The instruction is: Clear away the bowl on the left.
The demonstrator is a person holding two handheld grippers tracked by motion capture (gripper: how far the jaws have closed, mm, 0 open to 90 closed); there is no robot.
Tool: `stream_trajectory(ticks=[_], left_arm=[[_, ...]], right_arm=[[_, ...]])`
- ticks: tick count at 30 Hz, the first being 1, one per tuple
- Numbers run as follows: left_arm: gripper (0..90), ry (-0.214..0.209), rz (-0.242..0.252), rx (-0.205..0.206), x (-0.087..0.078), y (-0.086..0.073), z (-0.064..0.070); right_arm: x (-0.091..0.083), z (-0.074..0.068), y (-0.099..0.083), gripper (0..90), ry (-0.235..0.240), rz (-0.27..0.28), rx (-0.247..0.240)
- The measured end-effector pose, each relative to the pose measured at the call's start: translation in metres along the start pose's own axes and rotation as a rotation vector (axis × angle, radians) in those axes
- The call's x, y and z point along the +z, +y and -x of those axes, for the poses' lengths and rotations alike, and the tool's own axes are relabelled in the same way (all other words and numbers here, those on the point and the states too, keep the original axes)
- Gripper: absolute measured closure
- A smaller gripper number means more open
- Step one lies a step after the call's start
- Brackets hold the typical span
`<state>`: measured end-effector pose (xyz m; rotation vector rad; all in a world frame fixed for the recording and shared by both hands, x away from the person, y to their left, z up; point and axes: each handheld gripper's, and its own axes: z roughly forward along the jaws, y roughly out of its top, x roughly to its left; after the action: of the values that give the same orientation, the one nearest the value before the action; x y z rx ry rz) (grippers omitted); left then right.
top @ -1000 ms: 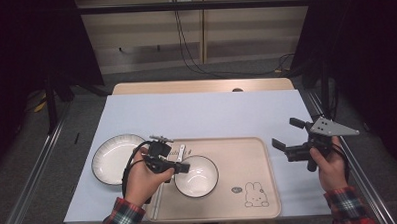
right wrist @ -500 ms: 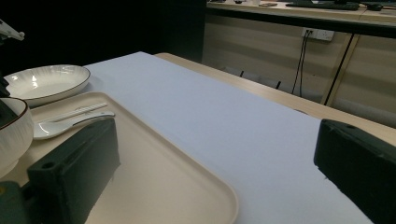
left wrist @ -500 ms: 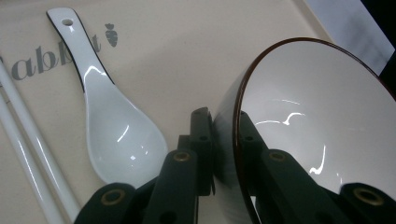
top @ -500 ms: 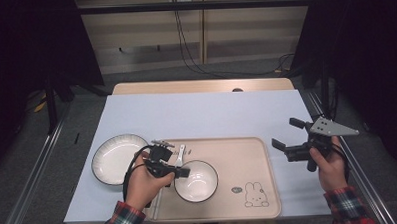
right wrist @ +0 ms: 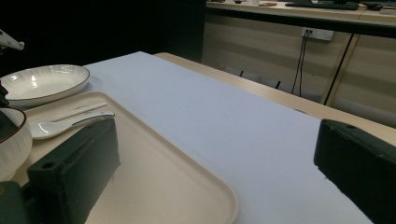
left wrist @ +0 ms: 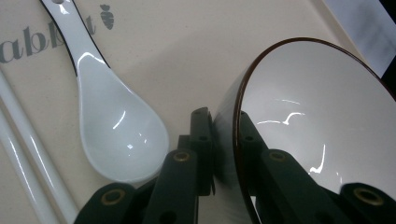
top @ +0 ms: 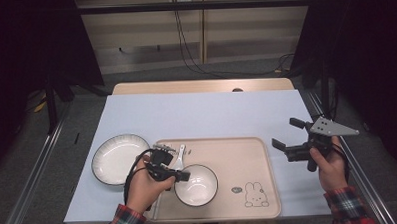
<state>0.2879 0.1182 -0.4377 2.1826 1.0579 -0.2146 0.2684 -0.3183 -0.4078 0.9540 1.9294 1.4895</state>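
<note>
White bowl (top: 196, 185) with a dark rim sits on the beige tray (top: 248, 163), at its front left part. The left gripper (top: 181, 175) is closed on the bowl's rim at the left side: in the left gripper view one jaw is inside the bowl (left wrist: 317, 126) and the other presses the outside wall, so the rim is between them w/ no gap. Bowl looks a bit tilted there. A white spoon (left wrist: 112, 116) lies on the tray just beside the outer jaw, not touching it, and white chopsticks (left wrist: 25, 158) are next to the spoon. A white plate (top: 119, 159) stands on the pale blue mat (top: 201, 114), left of the tray. The right gripper (top: 287, 137) is held above the mat near the tray's right edge, jaws wide apart, nothing between them.
</note>
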Motion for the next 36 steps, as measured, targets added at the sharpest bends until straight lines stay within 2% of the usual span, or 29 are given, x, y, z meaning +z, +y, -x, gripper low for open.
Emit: stream_trajectory(ticks=[7, 9, 13, 15, 25, 31, 33, 36], left_arm=[[81.8, 0.002, 0.001, -0.011, 0.0017, -0.0035, -0.0012], [81.8, 0.001, -0.007, 0.0, 0.0015, -0.0043, -0.0018], [81.8, 0.004, 0.002, -0.007, 0.0008, -0.0053, -0.0013], [81.7, 0.008, -0.004, 0.009, -0.0004, -0.0053, -0.002], [81.6, 0.012, 0.008, 0.002, -0.0008, -0.0076, -0.0027], [81.2, 0.02, -0.008, 0.023, 0.0005, -0.0096, -0.0037], [81.2, 0.011, 0.011, 0.005, 0.0012, -0.0106, -0.0031], [81.2, 0.013, 0.005, 0.02, 0.0003, -0.0106, -0.0037]], right_arm=[[-0.0003, 0.0, 0.0002, 0.0, -0.004, 0.0, 0.003], [-0.0002, 0.0002, 0.0001, 0.0, -0.008, 0.002, 0.0], [0.0003, -0.0002, 0.0001, 0.0, -0.002, 0.002, -0.004], [0.0001, -0.0003, 0.0001, 0.0, 0.004, -0.001, 0.0], [0.0007, -0.0006, 0.0001, 0.0, -0.004, 0.004, -0.002], [0.0007, -0.0007, 0.0001, 0.0, -0.004, 0.002, -0.002], [0.0002, -0.0004, 0.0002, 0.0, -0.004, 0.002, -0.001], [0.0004, -0.0007, 0.0002, 0.0, -0.005, 0.002, -0.002]])
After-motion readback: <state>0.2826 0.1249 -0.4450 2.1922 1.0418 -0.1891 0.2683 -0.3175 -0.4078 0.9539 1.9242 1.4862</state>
